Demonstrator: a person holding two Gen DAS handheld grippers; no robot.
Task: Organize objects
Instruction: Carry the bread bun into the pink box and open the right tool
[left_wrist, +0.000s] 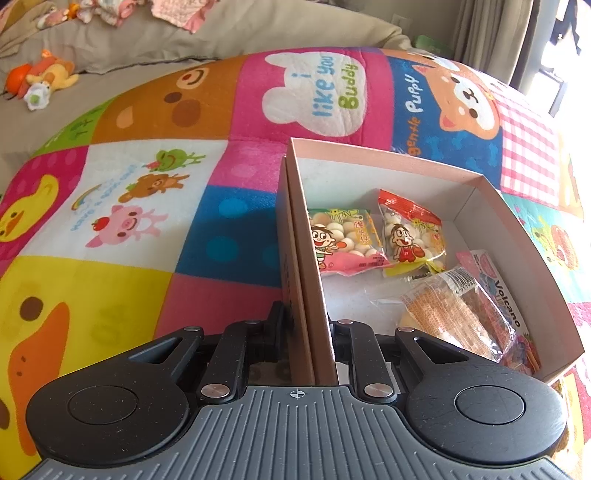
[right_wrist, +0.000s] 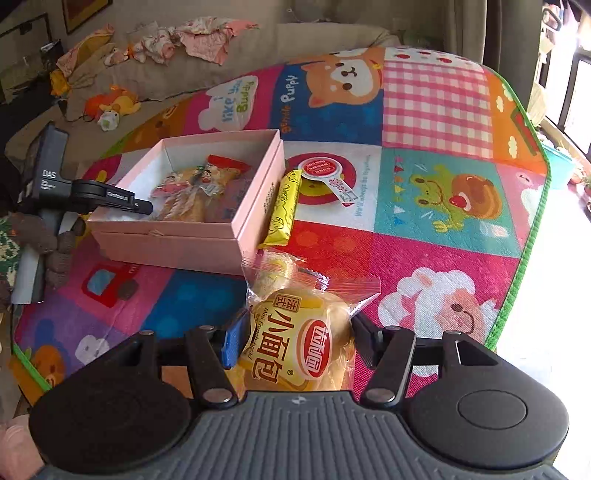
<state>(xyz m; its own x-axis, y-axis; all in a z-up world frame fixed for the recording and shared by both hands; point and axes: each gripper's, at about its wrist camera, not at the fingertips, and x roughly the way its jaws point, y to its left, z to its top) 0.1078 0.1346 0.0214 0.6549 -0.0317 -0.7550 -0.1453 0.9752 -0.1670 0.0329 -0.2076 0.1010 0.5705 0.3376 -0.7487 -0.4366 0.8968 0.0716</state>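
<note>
1. My left gripper (left_wrist: 309, 325) is clamped on the near-left wall of the pink box (left_wrist: 384, 155); one finger sits outside the wall, the other inside. The right wrist view shows it too, reaching in from the left onto the box edge.
2. The pink box sits on the cartoon patchwork mat (left_wrist: 147, 206), lid off, open side up.
3. Inside the box, left view: two small bags of round white puffs, one with a green top (left_wrist: 341, 236) and one with a red top (left_wrist: 412, 232), lying side by side and touching. Nearer the camera lies a clear-wrapped orange pastry (left_wrist: 454, 314), partly over a flat "Volcano" packet (left_wrist: 506, 295) by the right wall.
4. My right gripper (right_wrist: 291, 339) has its jaws closed on a mini bread bag (right_wrist: 295, 332), yellow print with a red logo. The bag's crimped top sticks out forward past the fingers, with a second bun visible in the clear part.
5. The bread bag is held above the mat, just in front of the box's near right corner and outside the box.
6. A yellow snack bar (right_wrist: 282, 208) lies on the mat just beside the box's right wall. A red-and-white round packet (right_wrist: 325, 175) lies next to it, further right.
7. Beyond the mat is a beige sofa (right_wrist: 177, 70) with plush toys and cloth on it.
</note>
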